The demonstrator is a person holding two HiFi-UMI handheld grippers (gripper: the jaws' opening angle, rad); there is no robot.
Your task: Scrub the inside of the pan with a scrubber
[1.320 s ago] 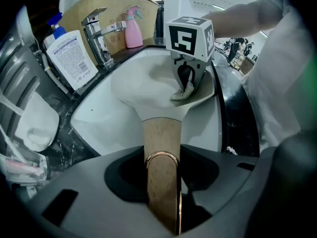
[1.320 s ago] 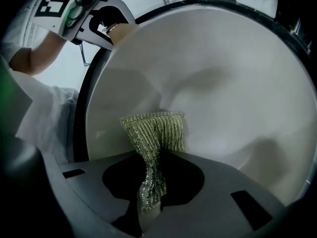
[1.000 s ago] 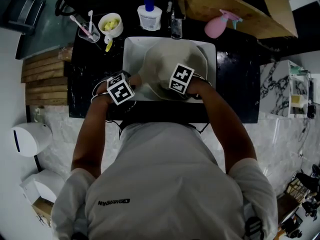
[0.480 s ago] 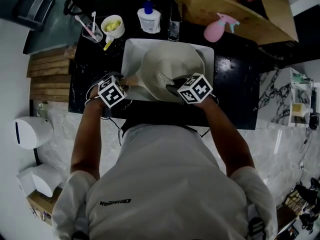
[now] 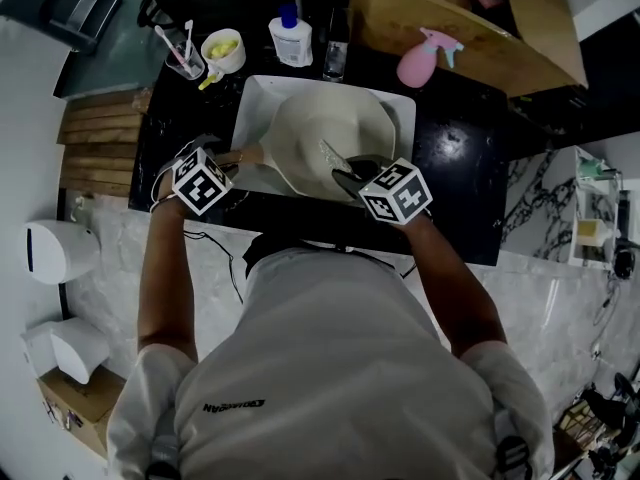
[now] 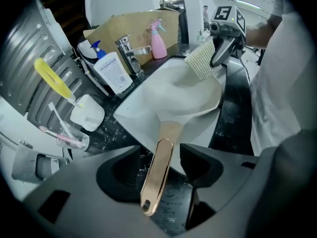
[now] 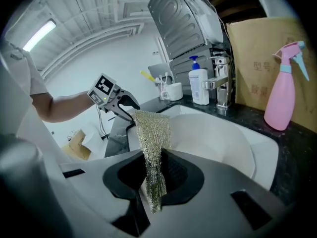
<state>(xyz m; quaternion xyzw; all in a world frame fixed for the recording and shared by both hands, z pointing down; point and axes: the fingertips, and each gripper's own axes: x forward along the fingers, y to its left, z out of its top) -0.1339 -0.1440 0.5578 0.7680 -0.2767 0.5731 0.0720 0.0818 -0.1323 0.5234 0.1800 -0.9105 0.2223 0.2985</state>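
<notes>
The left gripper's [image 6: 161, 166] jaws have just been opening, and the handle [image 6: 157, 177] of the pan [image 5: 330, 138] lies loose between them. The right gripper [image 7: 154, 176] is clamped on the scrubber [image 7: 153, 133], held above the pan ahead of it in the sink [image 5: 255, 98]. I'd say the scrubbing is over.

Your left gripper [image 6: 159, 156]: pointed steeply down, jaws just opened wide, pan handle [image 6: 154, 182] between them, touched by neither pad. Your right gripper [image 7: 153, 156]: tilted downward, jaws clamped on the scrubber [image 7: 153, 128]. Your left forearm [image 5: 165, 258] and right forearm [image 5: 450, 268]: bare, reaching forward.
</notes>
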